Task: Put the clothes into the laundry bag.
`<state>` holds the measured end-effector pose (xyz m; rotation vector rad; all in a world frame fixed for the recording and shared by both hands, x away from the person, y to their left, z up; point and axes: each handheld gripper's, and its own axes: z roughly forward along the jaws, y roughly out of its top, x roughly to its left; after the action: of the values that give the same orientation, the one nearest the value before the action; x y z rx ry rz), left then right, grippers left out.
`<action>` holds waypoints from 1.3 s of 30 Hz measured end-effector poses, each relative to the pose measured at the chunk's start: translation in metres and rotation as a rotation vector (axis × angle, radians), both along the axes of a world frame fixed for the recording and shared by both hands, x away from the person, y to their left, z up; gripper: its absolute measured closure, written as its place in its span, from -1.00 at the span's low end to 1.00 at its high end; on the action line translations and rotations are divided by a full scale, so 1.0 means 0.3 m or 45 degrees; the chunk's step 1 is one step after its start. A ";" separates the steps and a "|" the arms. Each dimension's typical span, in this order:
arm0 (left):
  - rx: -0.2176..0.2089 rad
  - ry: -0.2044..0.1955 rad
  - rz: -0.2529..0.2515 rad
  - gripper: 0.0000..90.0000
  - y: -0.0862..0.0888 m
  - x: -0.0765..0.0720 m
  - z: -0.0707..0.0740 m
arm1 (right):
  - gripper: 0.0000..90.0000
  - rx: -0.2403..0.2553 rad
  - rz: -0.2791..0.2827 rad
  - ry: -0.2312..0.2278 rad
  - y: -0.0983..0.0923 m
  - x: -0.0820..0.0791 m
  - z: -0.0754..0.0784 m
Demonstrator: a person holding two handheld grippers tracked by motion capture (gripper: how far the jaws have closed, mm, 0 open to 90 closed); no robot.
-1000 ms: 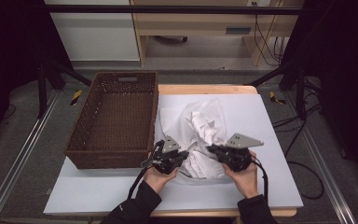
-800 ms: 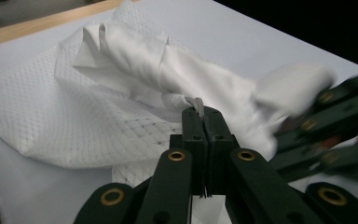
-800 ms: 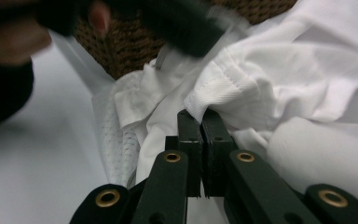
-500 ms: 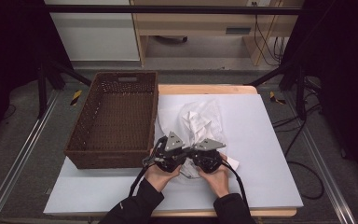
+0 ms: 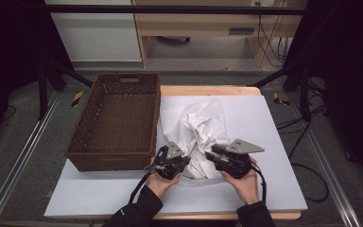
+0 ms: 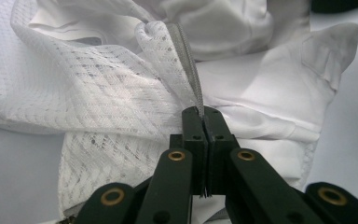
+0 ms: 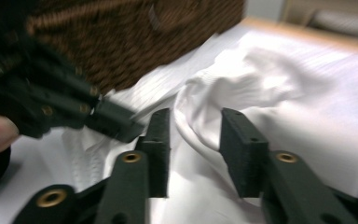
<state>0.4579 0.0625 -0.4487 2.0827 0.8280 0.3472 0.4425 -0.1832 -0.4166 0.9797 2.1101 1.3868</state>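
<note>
A crumpled white garment [image 5: 203, 130] lies on the white table top, right of the basket. My left gripper [image 6: 204, 112] is shut on the garment's grey-edged mesh hem [image 6: 186, 56], which rises from the closed jaws. In the high view the left gripper [image 5: 185, 161] sits at the garment's near left edge. The right gripper [image 5: 209, 155] is close by at the near right. In the right gripper view the right gripper [image 7: 196, 121] is open; its jaws have just been opening. A fold of white cloth [image 7: 200, 98] lies in the gap, and the pads do not press on it.
A dark brown wicker basket [image 5: 118, 156] stands left of the garment, with nothing visible inside. The table's near edge is just below both hands. In the right gripper view the left gripper [image 7: 74, 109] is close at the left.
The right gripper swung left up against the left gripper, then drew back right with its jaws open. The garment's near edge is now bunched between the hands. The left gripper stayed shut.
</note>
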 end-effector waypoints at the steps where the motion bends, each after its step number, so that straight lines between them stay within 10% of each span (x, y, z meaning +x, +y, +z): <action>1: 0.000 0.002 0.001 0.98 0.001 0.001 0.000 | 0.10 -0.017 -0.041 -0.030 -0.020 -0.002 0.012; 6: 0.005 0.005 0.001 0.98 0.004 0.003 -0.001 | -0.38 -0.041 -0.175 -0.029 -0.080 0.050 -0.021; 12: -0.004 0.010 0.000 0.98 0.004 0.007 -0.002 | 0.04 -0.067 -0.092 0.119 -0.054 0.130 -0.122; 15: -0.005 0.012 0.000 0.98 0.006 0.007 0.000 | -0.06 -0.097 -0.088 0.141 -0.020 0.155 -0.150; 22: -0.011 0.013 0.001 0.98 0.010 0.008 0.002 | -0.42 0.000 -0.216 -0.062 -0.075 0.117 -0.034; 27: -0.018 0.014 0.000 0.98 0.012 0.010 0.003 | -0.54 0.009 -0.350 0.001 -0.179 0.155 -0.012; 31: -0.024 0.021 -0.001 0.98 0.012 0.015 0.006 | -0.14 -0.042 -0.259 0.091 -0.164 0.181 -0.074; 35: -0.030 0.019 0.002 0.98 0.017 0.016 0.016 | 0.80 -0.036 -0.187 0.097 -0.132 0.163 -0.087; 39: -0.055 0.017 0.010 0.98 0.028 0.022 0.041 | 0.95 -0.013 -0.018 0.030 -0.087 0.088 -0.023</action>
<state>0.4645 0.0710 -0.4364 2.0444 0.8445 0.3170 0.4688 -0.2094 -0.4235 1.0096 2.1208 1.3624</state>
